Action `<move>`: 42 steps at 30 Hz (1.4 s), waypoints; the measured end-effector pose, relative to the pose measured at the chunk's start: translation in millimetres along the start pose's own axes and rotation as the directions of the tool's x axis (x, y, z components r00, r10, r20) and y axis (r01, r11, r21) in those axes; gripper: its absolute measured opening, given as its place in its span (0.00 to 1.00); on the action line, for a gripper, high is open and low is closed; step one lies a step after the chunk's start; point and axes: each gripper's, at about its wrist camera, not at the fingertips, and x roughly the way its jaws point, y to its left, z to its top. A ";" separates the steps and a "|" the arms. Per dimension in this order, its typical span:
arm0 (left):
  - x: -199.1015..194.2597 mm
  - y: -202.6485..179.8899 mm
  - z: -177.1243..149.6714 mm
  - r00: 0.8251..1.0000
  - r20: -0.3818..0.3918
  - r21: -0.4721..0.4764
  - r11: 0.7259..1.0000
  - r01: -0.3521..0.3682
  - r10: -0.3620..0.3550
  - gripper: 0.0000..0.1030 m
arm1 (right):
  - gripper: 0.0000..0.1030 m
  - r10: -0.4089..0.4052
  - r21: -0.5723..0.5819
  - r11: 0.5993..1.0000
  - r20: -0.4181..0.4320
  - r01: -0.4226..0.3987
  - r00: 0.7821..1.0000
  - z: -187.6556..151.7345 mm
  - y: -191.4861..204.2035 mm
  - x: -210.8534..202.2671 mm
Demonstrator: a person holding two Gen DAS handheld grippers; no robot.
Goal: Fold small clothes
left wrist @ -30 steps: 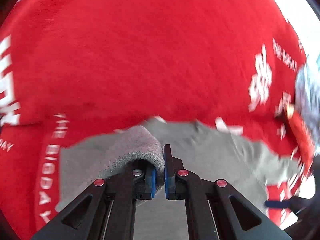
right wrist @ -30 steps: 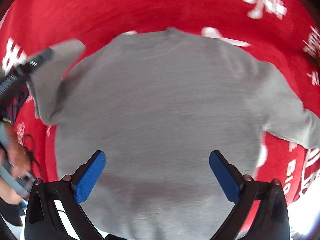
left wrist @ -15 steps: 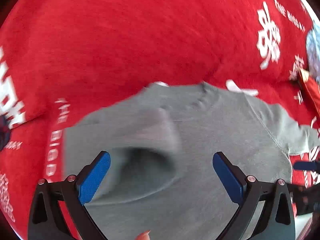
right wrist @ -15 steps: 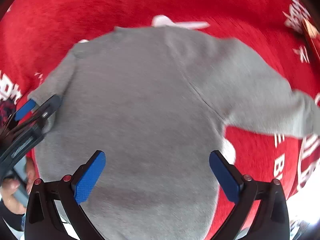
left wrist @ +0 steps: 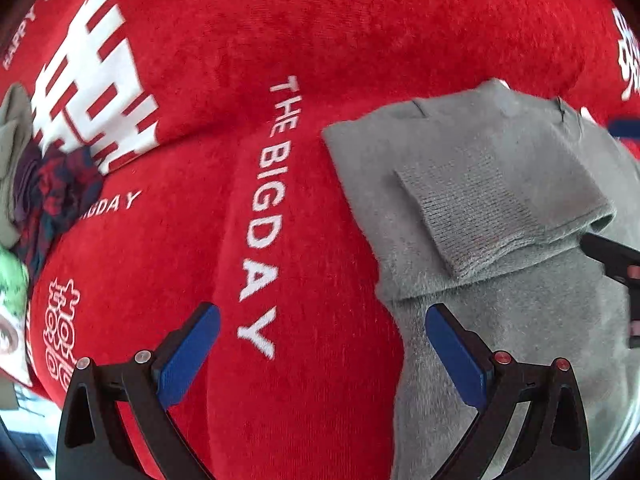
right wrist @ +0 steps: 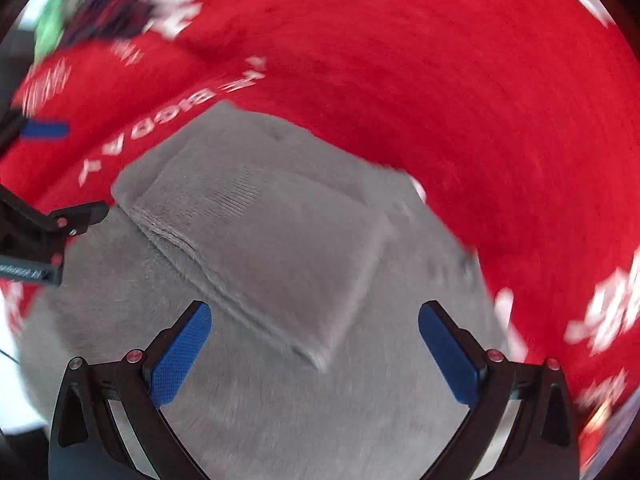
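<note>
A small grey sweater (left wrist: 516, 320) lies flat on a red blanket (left wrist: 280, 40), with its left sleeve (left wrist: 492, 200) folded in over the body, ribbed cuff on top. My left gripper (left wrist: 320, 344) is open and empty, hovering over the blanket at the sweater's left edge. In the right wrist view the same sweater (right wrist: 280, 400) fills the lower middle, the folded sleeve (right wrist: 272, 252) across it. My right gripper (right wrist: 314, 344) is open and empty just above the sweater body. The left gripper's fingers (right wrist: 80, 216) show at the left edge there.
The red blanket carries white lettering (left wrist: 264, 216) and white symbols (left wrist: 92, 80). A pile of other clothes, dark patterned and green (left wrist: 40, 200), sits at the far left of the left wrist view and shows at the top left in the right wrist view (right wrist: 100, 8).
My left gripper let go of the sleeve cuff, opened and drew back to the left. The sleeve now lies folded on the body. The right view has swung left over the sweater.
</note>
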 end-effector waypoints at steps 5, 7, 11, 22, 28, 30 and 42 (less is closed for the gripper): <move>12.4 11.9 7.1 0.999 -0.008 -0.135 0.990 -0.052 0.051 1.00 | 0.79 -0.092 -0.119 0.989 -0.010 0.090 0.996 11.2 15.2 29.4; 14.7 18.0 4.5 0.999 -0.010 -0.180 0.983 -0.043 0.042 1.00 | 0.09 -0.067 -0.032 0.997 -0.020 0.067 0.998 14.6 2.4 25.8; 17.8 26.5 1.4 1.000 -0.018 -0.249 0.968 -0.017 0.013 1.00 | 0.12 0.119 0.496 0.854 0.102 -0.155 0.988 -5.9 -79.1 11.6; 20.1 39.8 3.5 0.999 -0.046 -0.274 0.962 0.016 -0.029 1.00 | 0.22 0.250 0.900 -0.286 0.401 -0.329 0.881 -213.1 -159.8 56.1; 0.6 81.0 8.0 0.991 -0.030 -0.322 0.940 0.115 -0.131 1.00 | 0.61 0.380 0.860 -0.217 0.511 -0.462 0.771 -161.9 -121.0 39.5; 10.4 89.3 22.2 0.980 -0.041 -0.334 0.927 0.170 -0.195 1.00 | 0.61 0.471 0.819 -0.217 0.564 -0.531 0.678 -121.2 -87.4 47.0; 23.4 106.3 56.6 0.985 -0.006 -0.320 0.933 0.163 -0.174 1.00 | 0.06 0.530 0.746 -0.330 0.654 -0.578 0.541 0.2 14.8 97.0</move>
